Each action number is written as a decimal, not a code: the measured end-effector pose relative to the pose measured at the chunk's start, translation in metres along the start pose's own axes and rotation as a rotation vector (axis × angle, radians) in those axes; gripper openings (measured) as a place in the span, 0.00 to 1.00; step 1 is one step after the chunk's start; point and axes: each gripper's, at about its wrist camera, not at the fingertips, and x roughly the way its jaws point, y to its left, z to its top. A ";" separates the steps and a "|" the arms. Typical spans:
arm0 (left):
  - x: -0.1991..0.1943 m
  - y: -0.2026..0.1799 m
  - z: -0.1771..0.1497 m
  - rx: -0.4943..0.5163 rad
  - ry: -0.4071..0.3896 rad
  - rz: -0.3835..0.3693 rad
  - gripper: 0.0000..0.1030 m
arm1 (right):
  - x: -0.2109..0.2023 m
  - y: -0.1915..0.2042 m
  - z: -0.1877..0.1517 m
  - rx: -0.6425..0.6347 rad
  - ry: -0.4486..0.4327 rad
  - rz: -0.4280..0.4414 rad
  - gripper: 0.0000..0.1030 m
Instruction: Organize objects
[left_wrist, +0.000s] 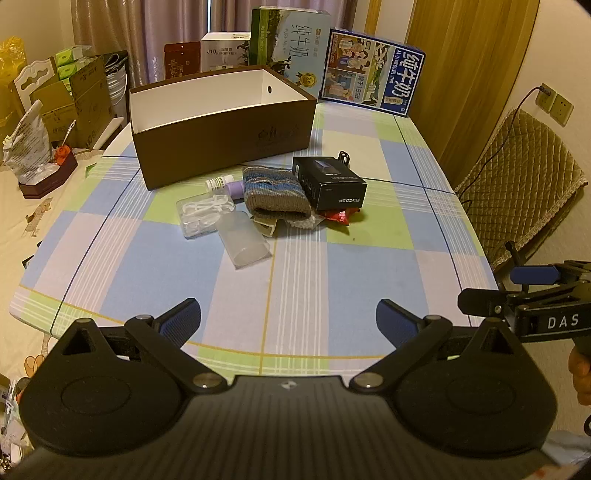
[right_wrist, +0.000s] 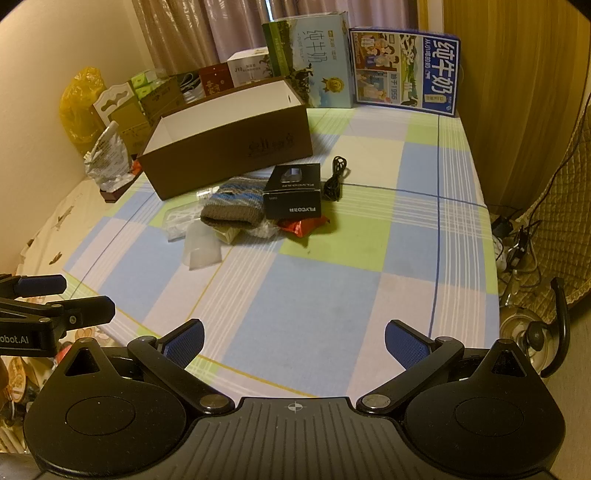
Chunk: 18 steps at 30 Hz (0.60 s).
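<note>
Milk cartons (left_wrist: 373, 70) stand at the table's far edge, behind an open brown box (left_wrist: 221, 122) on the checked cloth (left_wrist: 303, 273). Just in front of the box lies a heap: knit pouch (left_wrist: 275, 194), black carton (left_wrist: 330, 181), clear cup (left_wrist: 243, 238), cable (right_wrist: 334, 179). Both grippers, left (left_wrist: 288, 321) and right (right_wrist: 293, 341), hover spread wide and empty, well short of the heap, bare cloth between.

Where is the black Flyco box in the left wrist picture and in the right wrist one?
Left wrist: black Flyco box right of centre, right of the knitted pouch.
Right wrist: black Flyco box at upper centre, again right of the pouch.
Shared landmark: the brown open box behind it.
</note>
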 end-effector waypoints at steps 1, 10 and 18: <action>0.000 0.000 0.000 0.000 0.000 0.000 0.97 | 0.000 0.000 0.000 0.000 0.000 0.000 0.98; 0.000 0.000 0.000 0.001 0.000 -0.001 0.97 | 0.000 0.002 0.002 -0.004 0.001 0.000 0.98; 0.000 0.000 0.001 0.001 0.001 -0.001 0.97 | 0.002 0.006 0.003 -0.009 0.003 -0.002 0.98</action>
